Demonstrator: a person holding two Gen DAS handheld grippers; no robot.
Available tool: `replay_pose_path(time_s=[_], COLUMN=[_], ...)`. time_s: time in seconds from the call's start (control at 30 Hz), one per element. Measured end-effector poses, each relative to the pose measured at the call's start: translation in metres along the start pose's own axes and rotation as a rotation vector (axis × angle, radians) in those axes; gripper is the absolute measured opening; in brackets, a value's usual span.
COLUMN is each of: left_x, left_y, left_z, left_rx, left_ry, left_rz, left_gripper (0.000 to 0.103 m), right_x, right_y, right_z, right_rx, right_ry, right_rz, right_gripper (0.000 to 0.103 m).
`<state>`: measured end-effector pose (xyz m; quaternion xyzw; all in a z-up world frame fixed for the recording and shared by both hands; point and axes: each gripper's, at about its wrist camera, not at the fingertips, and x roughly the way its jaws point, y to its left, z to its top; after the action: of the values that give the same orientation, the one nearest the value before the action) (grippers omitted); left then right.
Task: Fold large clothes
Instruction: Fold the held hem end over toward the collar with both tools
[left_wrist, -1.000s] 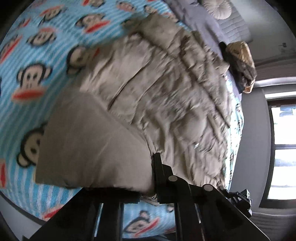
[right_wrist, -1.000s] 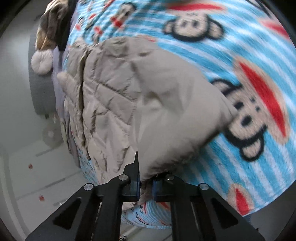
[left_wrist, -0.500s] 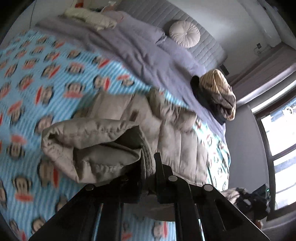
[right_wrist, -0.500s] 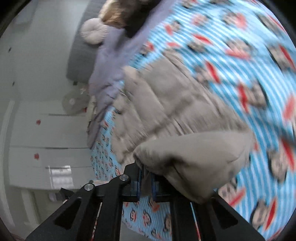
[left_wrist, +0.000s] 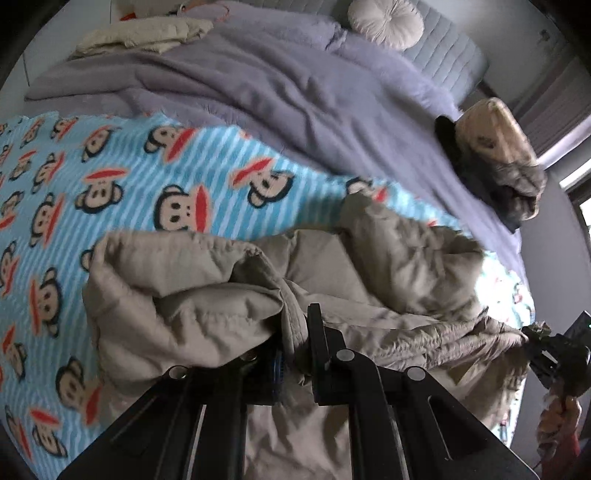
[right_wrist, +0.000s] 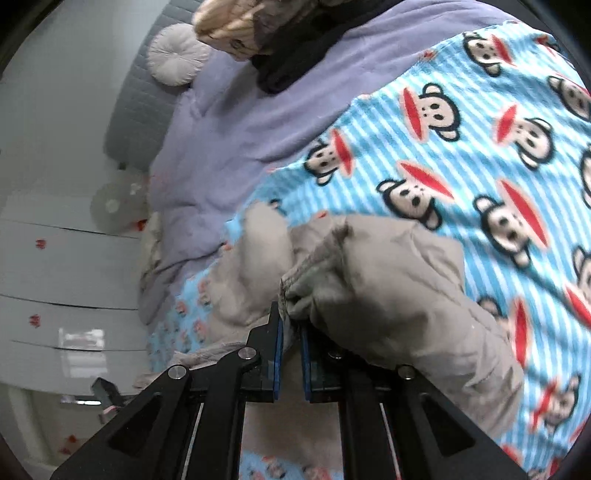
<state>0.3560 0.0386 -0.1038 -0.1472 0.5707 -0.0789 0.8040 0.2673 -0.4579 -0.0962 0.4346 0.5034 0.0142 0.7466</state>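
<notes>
1. Both tongs have lifted since a second ago: the coat (left_wrist: 388, 258), then spread flat and filling each view, now hangs bunched from them above the blanket (left_wrist: 147, 184), and the far half of the bed has come into sight.
2. Left tongs (left_wrist: 295, 354) are clamped on a thick fold of the coat's hem; the cloth spills over the near finger.
3. Right tongs (right_wrist: 290, 332) pinch a gathered edge of the coat (right_wrist: 388, 295) between blue pads (right_wrist: 277, 354), with a narrow gap showing lower down.
4. The coat's lower end is raised off the blanket; its upper part lies crumpled on the blanket toward the quilt (left_wrist: 295, 85).
5. Judged from this, the first fold is underway, not finished: the held edge has yet to be carried over the rest of the coat and laid down.
6. Smoothing and any further folds remain.
7. A clothes pile (left_wrist: 498, 155) sits on the quilt beyond the coat.
</notes>
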Motion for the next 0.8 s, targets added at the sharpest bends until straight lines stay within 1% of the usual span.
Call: replay_pose_path(time_s=[0.07, 0.13, 0.23, 0.27, 0.3, 0.33, 0.37, 0.4, 0.43, 0.47, 0.5, 0.53, 0.57, 0.6, 0.63, 0.67, 0.7, 0.73, 0.8], left_x=[0.020, 0.030, 0.032, 0.029, 0.023, 0.014, 0.003, -0.008, -0.020, -0.029, -0.035, -0.042, -0.044, -0.044, -0.040, -0.034, -0.025, -0.015, 0.007], left_y=[0.002, 0.003, 0.003, 0.003, 0.003, 0.002, 0.002, 0.002, 0.000, 0.000, -0.001, -0.002, -0.004, -0.006, -0.010, -0.015, -0.021, -0.026, -0.033], left_z=[0.003, 0.004, 0.007, 0.008, 0.007, 0.006, 0.006, 0.005, 0.004, 0.004, 0.004, 0.005, 0.005, 0.006, 0.005, 0.004, 0.002, 0.000, -0.005], left_rx=[-0.005, -0.010, -0.013, -0.014, -0.008, 0.005, 0.019, 0.032, 0.052, 0.067, 0.077, 0.087, 0.104, 0.119, 0.143, 0.176, 0.213, 0.236, 0.264], left_ry=[0.019, 0.033, 0.052, 0.049, 0.037, 0.012, -0.020, -0.057, -0.099, -0.114, -0.121, -0.131, -0.133, -0.124, -0.112, -0.093, -0.068, -0.053, -0.035], left_rz=[0.013, 0.017, 0.017, 0.015, 0.016, 0.033, 0.058, 0.081, 0.093, 0.094, 0.096, 0.101, 0.092, 0.080, 0.065, 0.050, 0.056, 0.069, 0.096], left_gripper=[0.013, 0.013, 0.014, 0.017, 0.031, 0.060, 0.078, 0.099, 0.099, 0.099, 0.099, 0.099, 0.099, 0.098, 0.089, 0.082, 0.073, 0.068, 0.065], right_x=[0.021, 0.033, 0.044, 0.046, 0.045, 0.043, 0.041, 0.038, 0.036, 0.031, 0.025, 0.019, 0.011, 0.005, 0.003, 0.003, 0.007, 0.016, 0.035], right_y=[-0.010, -0.017, -0.022, -0.023, -0.022, -0.021, -0.020, -0.018, -0.015, -0.011, -0.007, -0.004, 0.002, 0.010, 0.017, 0.024, 0.033, 0.040, 0.048], right_z=[0.006, 0.009, 0.012, 0.013, 0.013, 0.013, 0.013, 0.013, 0.013, 0.013, 0.013, 0.011, 0.008, 0.003, -0.002, -0.008, -0.016, -0.023, -0.032], right_rx=[0.025, 0.048, 0.061, 0.061, 0.060, 0.058, 0.053, 0.045, 0.035, 0.024, 0.011, -0.001, -0.028, -0.065, -0.104, -0.144, -0.200, -0.260, -0.348], right_ry=[0.006, 0.005, 0.005, 0.008, 0.011, 0.011, 0.013, 0.016, 0.018, 0.015, 0.004, -0.008, -0.033, -0.043, -0.039, -0.031, -0.009, 0.019, 0.050], right_rz=[-0.027, -0.036, -0.045, -0.046, -0.050, -0.053, -0.056, -0.062, -0.067, -0.063, -0.057, -0.053, -0.047, -0.039, -0.035, -0.034, -0.052, -0.083, -0.148], right_gripper=[0.009, 0.009, 0.009, 0.010, 0.010, 0.010, 0.013, 0.014, 0.017, 0.027, 0.048, 0.059, 0.064, 0.063, 0.061, 0.047, 0.029, 0.025, 0.020])
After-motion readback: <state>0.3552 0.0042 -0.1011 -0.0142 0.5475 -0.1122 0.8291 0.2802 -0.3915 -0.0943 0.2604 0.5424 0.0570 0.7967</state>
